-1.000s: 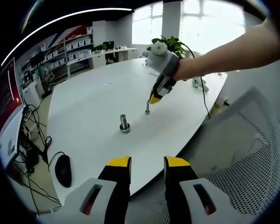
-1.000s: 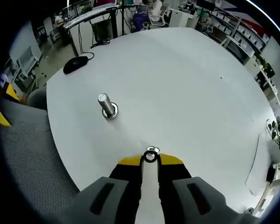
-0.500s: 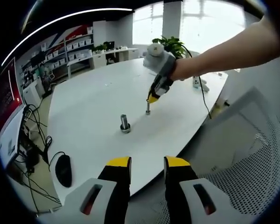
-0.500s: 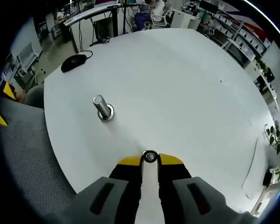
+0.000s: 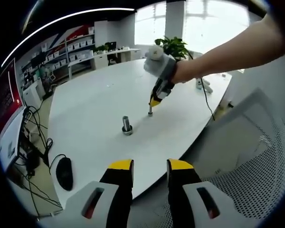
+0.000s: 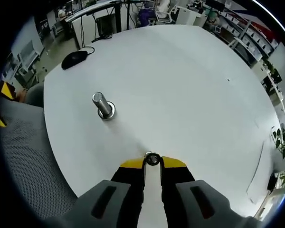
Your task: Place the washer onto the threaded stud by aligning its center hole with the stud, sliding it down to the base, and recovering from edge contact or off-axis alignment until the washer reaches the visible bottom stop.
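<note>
An upright threaded stud (image 5: 127, 125) (image 6: 101, 104) on a wider round base stands on the white table (image 5: 95, 104) (image 6: 180, 85). My right gripper (image 5: 154, 101) (image 6: 152, 162), held by a person's hand, points down to the right of that stud and is shut on a small silver washer (image 6: 152, 159). Under its tips a short grey piece (image 5: 150, 112) reaches the table; I cannot tell what it is. My left gripper (image 5: 150, 167) hangs off the near table edge, open, with nothing between its yellow-tipped jaws.
A black mouse (image 5: 64, 173) (image 6: 73, 58) with its cable lies near the table edge. A mesh chair (image 5: 247, 185) (image 6: 23, 156) stands against the table. A potted plant (image 5: 173, 45) and a cable (image 5: 208, 97) are at the far side.
The right gripper has shifted slightly towards the stud. The held ring, earlier dark with a silver piece just beyond it, now sits over that silver piece. The left gripper has not moved.
</note>
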A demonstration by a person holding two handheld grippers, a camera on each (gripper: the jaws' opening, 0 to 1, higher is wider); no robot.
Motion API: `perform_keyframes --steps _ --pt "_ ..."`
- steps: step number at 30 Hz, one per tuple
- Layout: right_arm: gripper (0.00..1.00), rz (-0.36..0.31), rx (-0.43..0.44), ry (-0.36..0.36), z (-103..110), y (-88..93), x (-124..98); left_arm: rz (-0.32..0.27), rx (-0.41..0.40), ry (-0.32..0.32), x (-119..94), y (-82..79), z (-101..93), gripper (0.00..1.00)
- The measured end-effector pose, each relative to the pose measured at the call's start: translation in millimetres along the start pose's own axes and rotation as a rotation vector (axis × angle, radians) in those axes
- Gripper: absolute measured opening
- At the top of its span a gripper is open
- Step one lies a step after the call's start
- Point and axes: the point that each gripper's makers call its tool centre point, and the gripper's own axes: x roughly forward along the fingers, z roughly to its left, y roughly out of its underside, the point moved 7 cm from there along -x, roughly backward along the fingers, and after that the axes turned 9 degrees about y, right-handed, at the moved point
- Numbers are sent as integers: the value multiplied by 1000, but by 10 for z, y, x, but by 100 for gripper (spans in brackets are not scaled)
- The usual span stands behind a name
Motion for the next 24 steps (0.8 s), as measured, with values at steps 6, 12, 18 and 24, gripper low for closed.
perform_keyframes --steps 6,12,18,24 --pt "14 21 6 -11 16 38 99 1 -2 -2 -2 2 3 26" --pt "14 41 9 -6 73 110 214 1 -2 -2 0 3 5 26" --pt "14 55 20 -14 87 138 288 1 -4 -1 1 4 7 26" --pt "15 61 27 -17 102 153 315 4 -2 0 2 8 5 26"
